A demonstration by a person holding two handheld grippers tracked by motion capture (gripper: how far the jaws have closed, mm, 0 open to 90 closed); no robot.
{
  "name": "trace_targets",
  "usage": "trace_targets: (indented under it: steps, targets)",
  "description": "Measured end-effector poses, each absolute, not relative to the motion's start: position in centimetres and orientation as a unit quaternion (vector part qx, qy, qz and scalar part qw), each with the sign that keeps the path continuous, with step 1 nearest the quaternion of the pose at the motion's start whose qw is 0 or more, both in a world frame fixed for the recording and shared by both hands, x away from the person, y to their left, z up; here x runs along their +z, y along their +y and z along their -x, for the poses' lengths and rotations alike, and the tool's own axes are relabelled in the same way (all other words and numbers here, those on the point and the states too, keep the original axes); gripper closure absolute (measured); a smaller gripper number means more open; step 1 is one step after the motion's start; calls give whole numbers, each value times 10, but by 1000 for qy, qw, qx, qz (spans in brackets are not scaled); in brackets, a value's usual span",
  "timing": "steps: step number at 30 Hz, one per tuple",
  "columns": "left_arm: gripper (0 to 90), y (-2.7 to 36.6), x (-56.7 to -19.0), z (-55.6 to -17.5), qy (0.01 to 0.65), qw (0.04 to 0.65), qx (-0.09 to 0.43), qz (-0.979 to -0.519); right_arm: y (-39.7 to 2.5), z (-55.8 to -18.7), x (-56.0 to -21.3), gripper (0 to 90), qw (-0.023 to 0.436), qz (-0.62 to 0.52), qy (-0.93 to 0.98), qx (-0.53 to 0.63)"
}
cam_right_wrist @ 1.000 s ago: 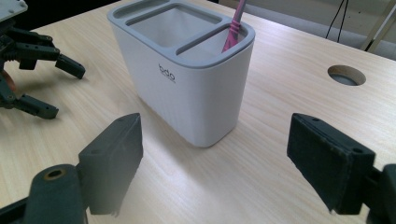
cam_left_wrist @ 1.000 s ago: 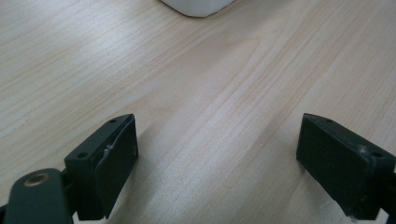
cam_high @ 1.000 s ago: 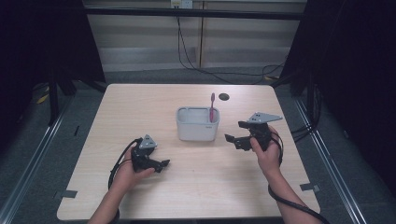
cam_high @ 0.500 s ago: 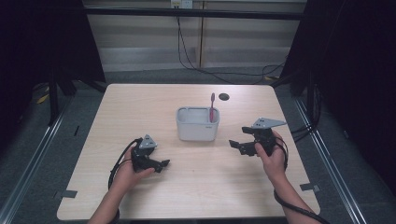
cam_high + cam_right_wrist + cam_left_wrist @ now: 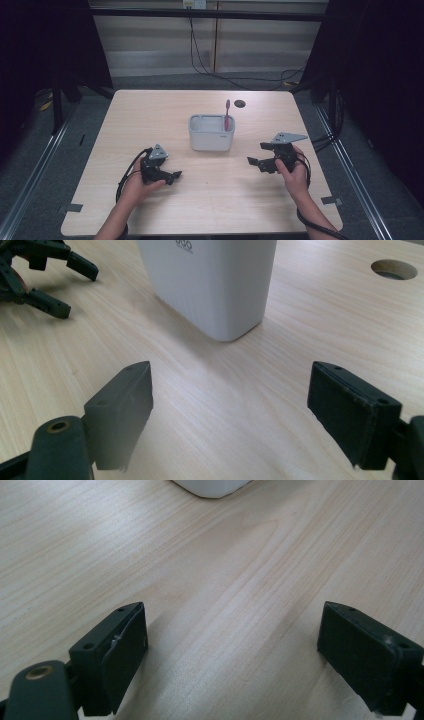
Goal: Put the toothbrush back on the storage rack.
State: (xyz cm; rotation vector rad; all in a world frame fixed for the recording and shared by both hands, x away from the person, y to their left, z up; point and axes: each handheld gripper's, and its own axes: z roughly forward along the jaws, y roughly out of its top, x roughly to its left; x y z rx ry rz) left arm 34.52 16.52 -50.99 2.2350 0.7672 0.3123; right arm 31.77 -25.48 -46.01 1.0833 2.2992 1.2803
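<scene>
A white rectangular holder (image 5: 211, 132) stands near the middle of the wooden table (image 5: 150, 115), with a pink toothbrush (image 5: 227, 114) upright in its right end. My left gripper (image 5: 172, 176) rests low at the front left, open, nothing between its jaws. My right gripper (image 5: 256, 159) is at the front right, open and empty, pointing toward the holder. In the right gripper view the holder (image 5: 210, 280) rises close ahead, and the left gripper (image 5: 55, 282) shows at the top left. The holder's base (image 5: 212, 486) edges into the top of the left gripper view.
A round hole (image 5: 240, 104) is cut in the table behind the holder, also seen as a round hole (image 5: 394, 269) in the right gripper view. Cables trail from both grippers. Dark floor and metal rails surround the table.
My right gripper has drawn back from beside the holder, toward the front right of the table and lower. The left gripper has stayed put.
</scene>
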Motion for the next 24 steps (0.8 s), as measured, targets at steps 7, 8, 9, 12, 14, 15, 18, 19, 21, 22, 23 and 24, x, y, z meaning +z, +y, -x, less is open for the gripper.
trace_targets:
  steps: [7, 8, 9, 12, 14, 15, 18, 19, 21, 22, 23, 24]
  targets:
    - [124, 165, -510, -345, 299, 370, 122, -871, -258, -314, -469, 187, 140, -377, 803, 439]
    - [124, 165, -510, -345, 299, 370, 121, -871, -259, -313, -469, 187, 139, -378, 804, 439]
    - [124, 165, -510, -345, 299, 370, 122, -871, -259, -313, -471, 187, 138, -376, 804, 438]
    - [124, 165, -510, -345, 299, 370, 121, -871, -260, -312, -473, 187, 137, -378, 805, 436]
    - [124, 165, -510, -345, 299, 370, 122, -871, -261, -312, -475, 187, 135, -376, 807, 435]
    - [124, 165, -510, -345, 299, 370, 122, -871, -261, -311, -476, 187, 135, -376, 807, 435]
    - [124, 165, -510, -345, 299, 370, 122, -871, -262, -311, -479, 187, 134, -374, 811, 428]
    - [124, 165, -510, -345, 299, 370, 122, -871, -262, -311, -480, 187, 132, -375, 813, 426]
    - [124, 165, -510, -345, 299, 370, 122, -871, -263, -310, -482, 187, 131, -374, 815, 423]
    - [124, 165, -510, -345, 299, 370, 122, -871, -264, -310, -483, 187, 130, -373, 816, 423]
    - [124, 165, -510, -345, 299, 370, 122, -871, -264, -310, -484, 187, 129, -374, 817, 421]
    - [124, 165, -510, -345, 299, 370, 122, -871, -264, -310, -484, 187, 129, -374, 817, 421]
